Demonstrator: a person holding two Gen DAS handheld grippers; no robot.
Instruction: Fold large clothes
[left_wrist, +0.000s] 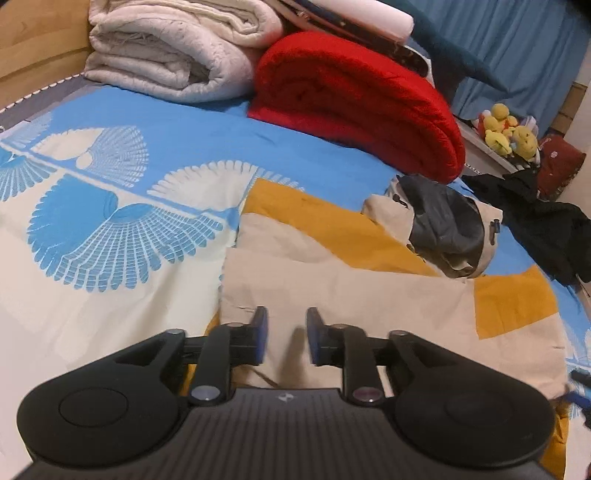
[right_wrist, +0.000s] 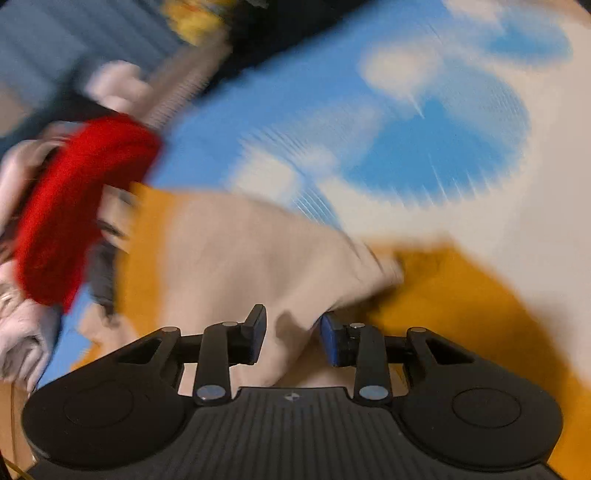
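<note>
A large beige and mustard-yellow garment (left_wrist: 332, 288) lies partly folded on the bed, its beige panel on top. In the left wrist view my left gripper (left_wrist: 287, 334) hovers just over the near part of that panel, jaws apart, and nothing is pinched between the blue pads (left_wrist: 261, 332). The right wrist view is motion-blurred. It shows the same garment (right_wrist: 240, 251) with a raised beige fold running toward my right gripper (right_wrist: 293, 336). That gripper is open, and the cloth shows in the gap without being pressed by the pads.
The bed has a blue and white feather-print sheet (left_wrist: 110, 221). At its far side lie a rolled red blanket (left_wrist: 362, 103) and a folded white quilt (left_wrist: 166, 48). A crumpled grey and beige jacket (left_wrist: 443, 225) sits beside the garment. Dark clothes (left_wrist: 535, 214) and yellow plush toys (left_wrist: 509, 133) lie right.
</note>
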